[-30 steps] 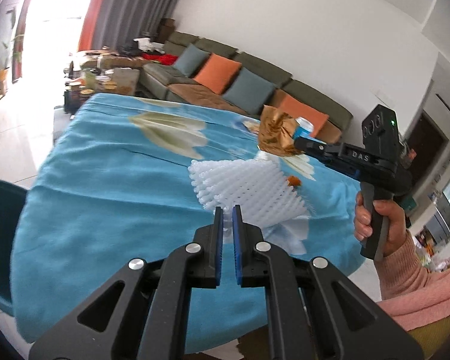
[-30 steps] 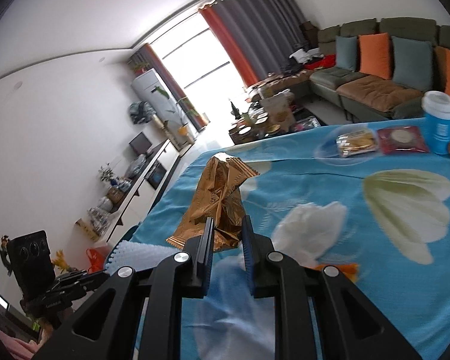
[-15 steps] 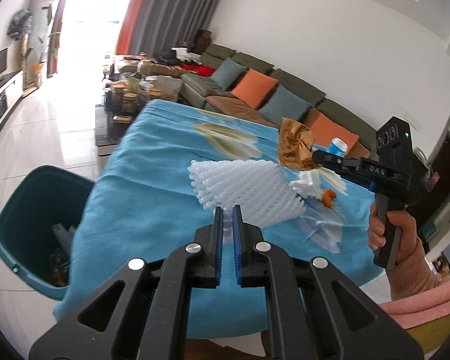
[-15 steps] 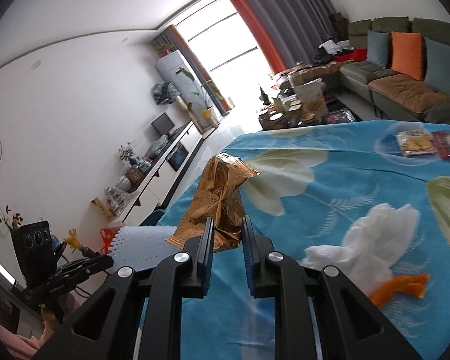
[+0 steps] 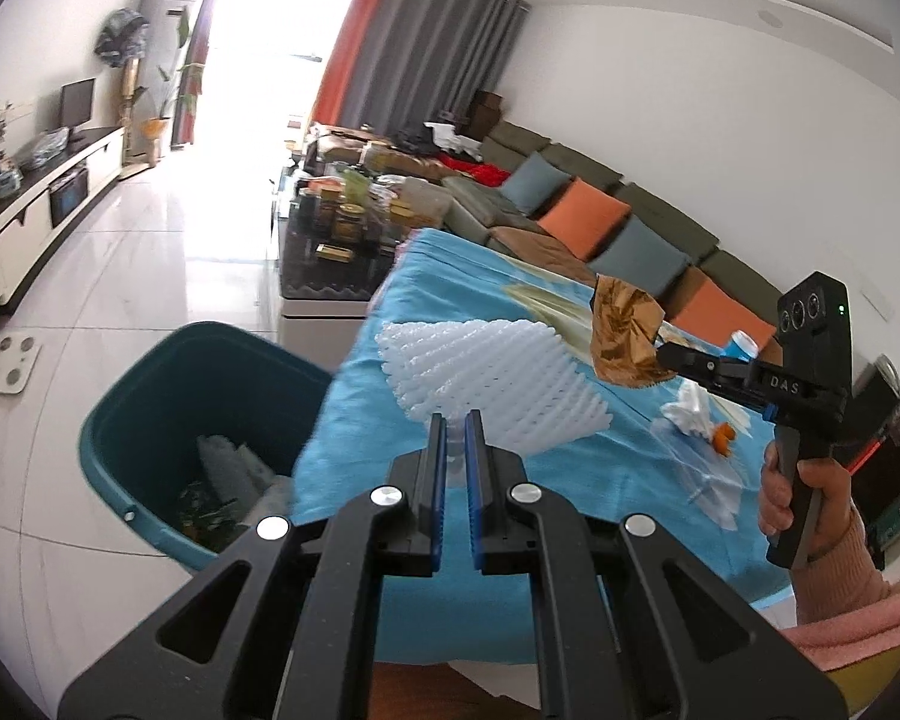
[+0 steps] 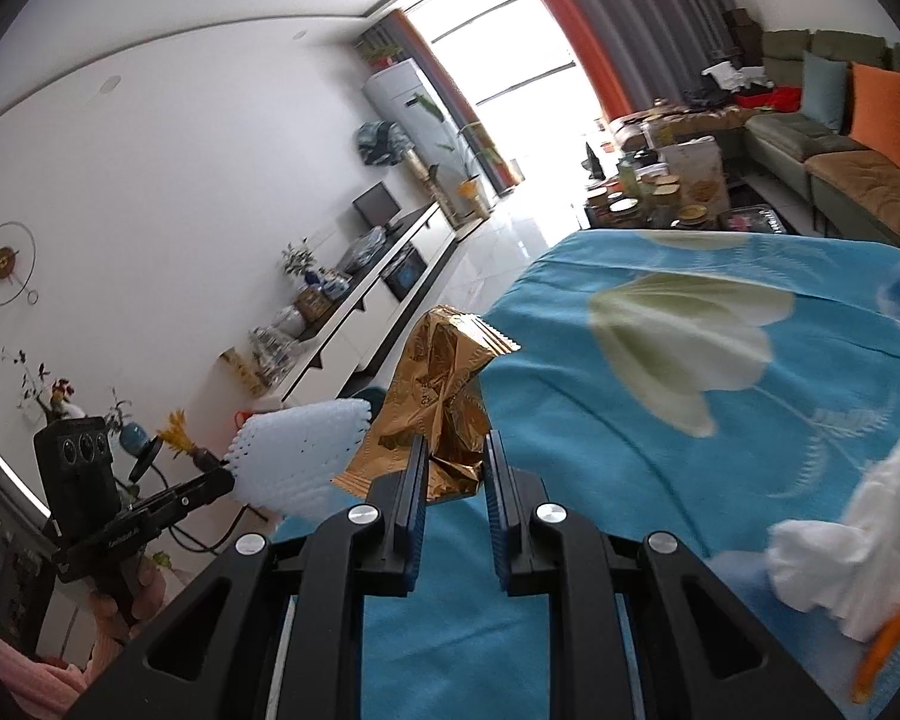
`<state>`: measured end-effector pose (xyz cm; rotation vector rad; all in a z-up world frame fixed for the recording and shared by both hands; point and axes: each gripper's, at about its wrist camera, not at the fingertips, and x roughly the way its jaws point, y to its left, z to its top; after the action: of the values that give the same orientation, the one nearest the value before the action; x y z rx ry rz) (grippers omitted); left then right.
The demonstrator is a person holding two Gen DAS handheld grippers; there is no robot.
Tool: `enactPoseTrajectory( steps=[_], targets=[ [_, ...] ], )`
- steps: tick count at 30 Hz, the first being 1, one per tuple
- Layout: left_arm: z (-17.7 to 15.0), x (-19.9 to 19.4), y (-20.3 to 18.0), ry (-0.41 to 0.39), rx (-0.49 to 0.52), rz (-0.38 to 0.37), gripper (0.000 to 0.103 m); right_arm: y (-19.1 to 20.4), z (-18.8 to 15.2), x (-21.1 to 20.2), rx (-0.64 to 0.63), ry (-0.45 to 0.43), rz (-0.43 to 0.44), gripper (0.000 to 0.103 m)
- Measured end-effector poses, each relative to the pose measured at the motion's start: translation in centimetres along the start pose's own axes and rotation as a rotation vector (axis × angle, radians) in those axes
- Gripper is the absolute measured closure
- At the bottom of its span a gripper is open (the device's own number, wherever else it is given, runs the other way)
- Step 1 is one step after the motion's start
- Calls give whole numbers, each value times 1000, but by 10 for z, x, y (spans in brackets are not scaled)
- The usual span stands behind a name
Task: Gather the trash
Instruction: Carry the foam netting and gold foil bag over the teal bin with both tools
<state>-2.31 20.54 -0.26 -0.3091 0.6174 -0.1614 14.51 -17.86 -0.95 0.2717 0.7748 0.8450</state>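
The jaws of the left gripper (image 5: 456, 441) are pinched narrow on a white foam fruit net (image 5: 492, 384), which is held in the air above the near edge of the tabletop (image 5: 354, 414). The jaws of the right gripper (image 6: 453, 474) are clamped on a crumpled gold wrapper (image 6: 444, 402), likewise lifted clear of the blue flowered cloth. A teal bin (image 5: 150, 438) is seen on the floor just beside the tabletop, with some rubbish already lying inside it. Neither held piece has been dropped in yet. A crumpled white tissue (image 6: 852, 564) with an orange scrap (image 6: 888, 636) beside it is left on the cloth, so the collecting is judged partly done.
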Motion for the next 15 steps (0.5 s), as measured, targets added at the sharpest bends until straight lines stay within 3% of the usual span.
enactPoseTrajectory(
  steps=[15],
  targets=[
    [-3,-21,50,-41,-109,114,97,42,6,60,-72,112,71,86]
  ],
)
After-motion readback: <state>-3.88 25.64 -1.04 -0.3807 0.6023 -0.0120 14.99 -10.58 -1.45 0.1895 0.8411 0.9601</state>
